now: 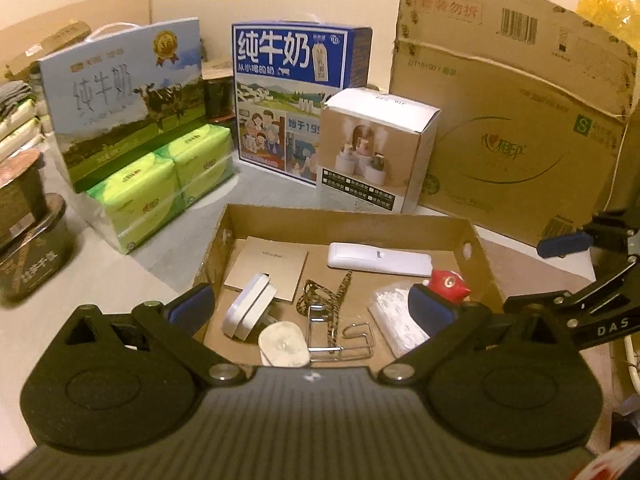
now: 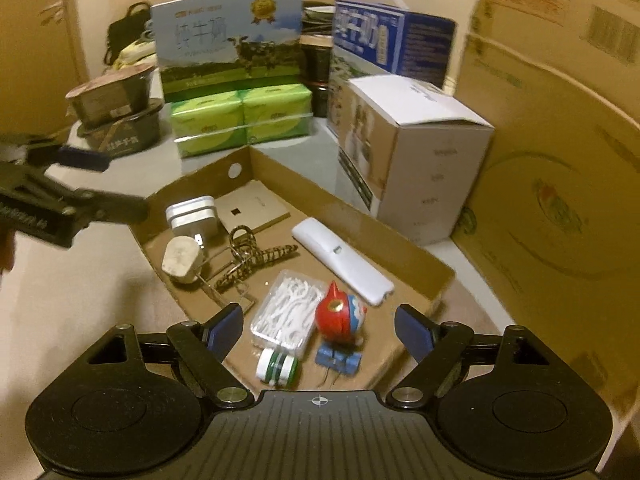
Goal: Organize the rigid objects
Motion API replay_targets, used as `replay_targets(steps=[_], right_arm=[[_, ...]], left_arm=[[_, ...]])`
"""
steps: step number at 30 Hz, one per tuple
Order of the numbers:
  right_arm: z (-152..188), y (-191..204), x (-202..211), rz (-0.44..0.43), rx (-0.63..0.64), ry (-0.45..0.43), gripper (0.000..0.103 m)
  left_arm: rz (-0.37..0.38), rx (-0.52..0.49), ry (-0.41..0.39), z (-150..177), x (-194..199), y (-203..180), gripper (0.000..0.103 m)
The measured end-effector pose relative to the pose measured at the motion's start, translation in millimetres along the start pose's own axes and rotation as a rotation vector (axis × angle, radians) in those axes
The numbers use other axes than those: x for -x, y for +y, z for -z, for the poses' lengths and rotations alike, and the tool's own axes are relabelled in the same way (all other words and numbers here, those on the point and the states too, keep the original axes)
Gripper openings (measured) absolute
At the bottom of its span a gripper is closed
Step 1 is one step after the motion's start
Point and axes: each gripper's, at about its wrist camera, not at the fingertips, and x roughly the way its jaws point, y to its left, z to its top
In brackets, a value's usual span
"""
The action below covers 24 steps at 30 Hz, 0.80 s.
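Note:
A shallow cardboard tray [image 1: 340, 214] [image 2: 352, 214] holds a white remote [image 1: 378, 260] [image 2: 340, 264], a red toy figure [image 1: 450, 284] [image 2: 338, 312], a clear box of floss picks [image 1: 394, 320] [image 2: 290, 308], a white adapter [image 1: 248, 306] [image 2: 192, 212], an oval plug [image 1: 282, 344] [image 2: 182, 260], a leopard-print hair clip [image 1: 320, 300] [image 2: 252, 260], a wire hook [image 1: 340, 340], a tan card [image 1: 266, 268] [image 2: 252, 210] and a green-white spool [image 2: 278, 366]. My left gripper [image 1: 310, 308] [image 2: 112, 182] hovers open over the tray's near-left side. My right gripper [image 2: 320, 334] [image 1: 536, 272] stands open above the toy and floss box, gripping nothing.
Behind the tray stand two milk cartons [image 1: 124, 96] [image 1: 296, 96], green tissue packs [image 1: 160, 184], a white appliance box [image 1: 372, 148] [image 2: 416, 160] and a large cardboard box [image 1: 516, 120]. Stacked dark bowls [image 1: 28, 232] [image 2: 116, 112] sit at the left.

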Motion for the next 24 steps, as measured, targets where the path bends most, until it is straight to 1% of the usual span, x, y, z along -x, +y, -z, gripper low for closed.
replay_targets(steps=[6, 13, 18, 24], right_arm=[[22, 9, 23, 0.041, -0.072, -0.005, 0.083], [55, 17, 55, 0.07, -0.176, -0.02, 0.083], [75, 20, 78, 0.05, -0.288, -0.027, 0.083], [92, 33, 99, 0.048, -0.311, -0.037, 0.083]], left_arm=[[0.001, 0.025, -0.004, 17, 29, -15, 0.102], [-0.023, 0.027, -0.013, 39, 65, -37, 0.102], [-0.043, 0.044, -0.01, 54, 85, -48, 0.102], [-0.052, 0.084, -0.009, 74, 107, -57, 0.102]])
